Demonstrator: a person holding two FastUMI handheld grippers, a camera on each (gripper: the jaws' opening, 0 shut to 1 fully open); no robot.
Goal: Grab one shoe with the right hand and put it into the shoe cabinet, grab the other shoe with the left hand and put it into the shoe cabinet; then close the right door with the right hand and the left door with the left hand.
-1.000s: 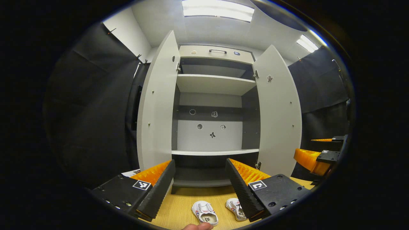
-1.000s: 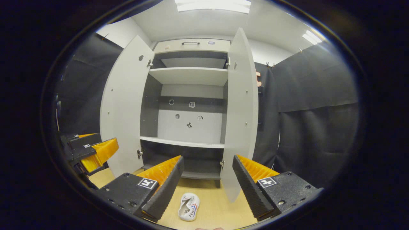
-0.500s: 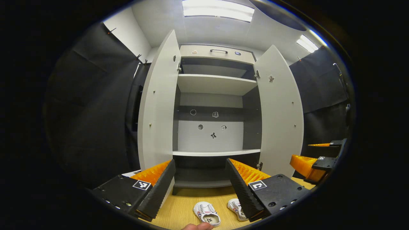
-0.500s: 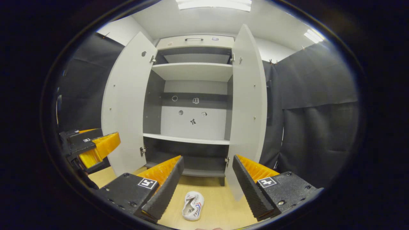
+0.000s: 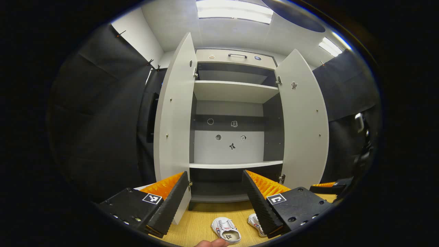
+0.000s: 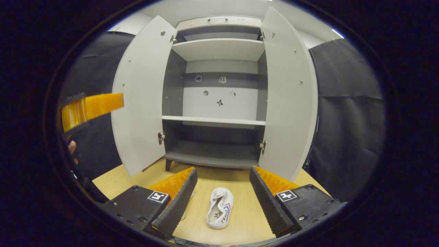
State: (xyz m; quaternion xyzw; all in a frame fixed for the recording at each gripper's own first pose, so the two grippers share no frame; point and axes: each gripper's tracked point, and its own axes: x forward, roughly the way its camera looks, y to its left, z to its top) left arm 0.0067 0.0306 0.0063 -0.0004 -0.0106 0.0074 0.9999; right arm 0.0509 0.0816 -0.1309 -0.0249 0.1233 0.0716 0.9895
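Two shoes [image 5: 226, 230] are lying on the floor before the shoe cabinet [image 6: 219, 120], where the wide-open, empty right gripper [image 6: 223, 187] is best being centred over one shoe.

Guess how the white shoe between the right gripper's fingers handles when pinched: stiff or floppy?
The white shoe looks like a small canvas sneaker, so probably light. Its collar sags open, so the upper likely folds under a pinch. It lies flat on the wooden floor, unlikely to roll. The right gripper is open above it.
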